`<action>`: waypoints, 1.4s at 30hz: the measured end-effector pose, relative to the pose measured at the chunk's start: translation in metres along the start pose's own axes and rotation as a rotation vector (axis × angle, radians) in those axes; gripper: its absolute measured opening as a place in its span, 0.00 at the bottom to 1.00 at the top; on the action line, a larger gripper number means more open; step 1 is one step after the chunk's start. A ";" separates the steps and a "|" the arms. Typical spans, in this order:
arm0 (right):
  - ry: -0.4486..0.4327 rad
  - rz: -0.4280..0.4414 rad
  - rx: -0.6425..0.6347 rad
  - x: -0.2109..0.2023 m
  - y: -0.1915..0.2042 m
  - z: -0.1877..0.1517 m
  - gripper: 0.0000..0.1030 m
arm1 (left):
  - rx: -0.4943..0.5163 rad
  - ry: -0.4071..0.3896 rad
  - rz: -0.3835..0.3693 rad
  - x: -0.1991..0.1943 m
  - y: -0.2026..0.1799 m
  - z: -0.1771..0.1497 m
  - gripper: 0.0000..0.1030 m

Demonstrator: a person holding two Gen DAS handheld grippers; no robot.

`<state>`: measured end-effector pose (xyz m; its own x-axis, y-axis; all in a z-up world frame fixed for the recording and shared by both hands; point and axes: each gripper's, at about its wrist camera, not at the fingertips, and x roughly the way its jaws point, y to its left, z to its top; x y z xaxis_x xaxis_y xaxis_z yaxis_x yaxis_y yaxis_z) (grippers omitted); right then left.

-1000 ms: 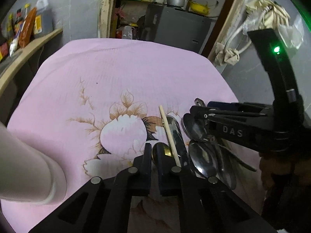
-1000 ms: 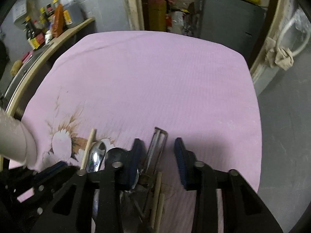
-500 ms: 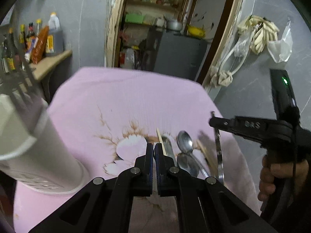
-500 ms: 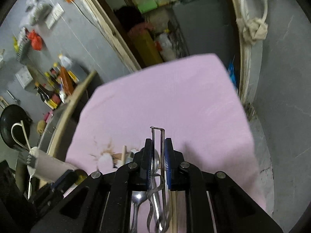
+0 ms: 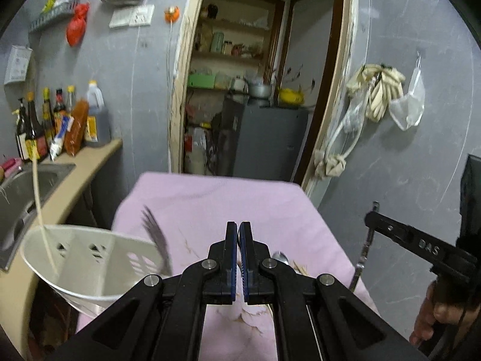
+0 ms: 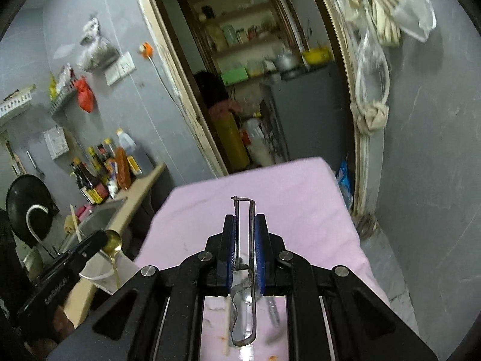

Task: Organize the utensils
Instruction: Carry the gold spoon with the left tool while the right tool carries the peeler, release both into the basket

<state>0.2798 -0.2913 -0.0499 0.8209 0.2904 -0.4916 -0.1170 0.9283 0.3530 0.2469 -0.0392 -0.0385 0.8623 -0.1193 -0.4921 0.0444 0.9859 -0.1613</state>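
— Peeler: where was it?
— Clamped in the right gripper, raised above the pink cloth.
— Left gripper?
— Pinching a gold spoon near the white holder.

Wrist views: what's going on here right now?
A person holds both grippers above the pink cloth. The right gripper is clamped on a wire-frame metal peeler. The left gripper pinches a gold spoon near the white holder, which already has a chopstick and a fork in it. Other utensils lie on the cloth.
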 end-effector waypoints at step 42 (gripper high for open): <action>-0.117 0.224 -0.269 0.054 0.224 -0.017 0.11 | -0.058 -0.232 0.388 -0.029 0.199 0.042 0.03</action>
<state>0.2880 -0.0641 -0.0111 0.8152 0.4789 -0.3257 -0.4306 0.8772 0.2121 0.2518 0.1649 -0.0205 0.9000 0.2939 -0.3220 -0.3271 0.9435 -0.0531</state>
